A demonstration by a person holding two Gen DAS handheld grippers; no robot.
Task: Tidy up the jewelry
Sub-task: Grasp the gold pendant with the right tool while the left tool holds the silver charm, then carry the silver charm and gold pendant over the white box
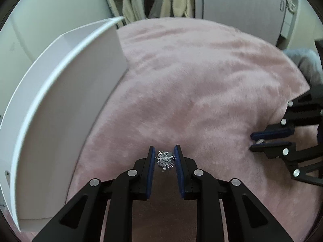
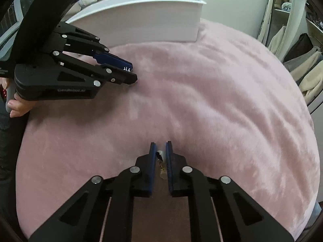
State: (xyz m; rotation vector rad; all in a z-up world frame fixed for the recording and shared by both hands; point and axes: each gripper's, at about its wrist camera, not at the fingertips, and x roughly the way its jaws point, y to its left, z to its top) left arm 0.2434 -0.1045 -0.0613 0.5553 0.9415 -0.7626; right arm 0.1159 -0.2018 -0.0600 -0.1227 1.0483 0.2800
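A spiky silver starburst jewel (image 1: pixel 165 160) lies on the pink plush cover between the blue pads of my left gripper (image 1: pixel 164 151), whose jaws stand close on both sides of it, touching or nearly so. My right gripper (image 2: pixel 160 148) has its jaws narrowly apart around a small drop earring (image 2: pixel 160 160) with a silver top and a pale gold-linked pendant. The white jewelry box (image 1: pixel 66 109) stands to the left of my left gripper; it also shows in the right wrist view (image 2: pixel 153 20). The left gripper (image 2: pixel 129 71) appears at upper left of the right wrist view, the right gripper (image 1: pixel 254 141) at right of the left wrist view.
The pink plush cover (image 1: pixel 201 84) spans the whole work surface. Shelves with folded cream and grey clothes (image 2: pixel 302 66) stand beyond its far edge. A hand (image 2: pixel 19 105) holds the left gripper's handle. A grey cloth (image 1: pixel 308 62) lies at the right edge.
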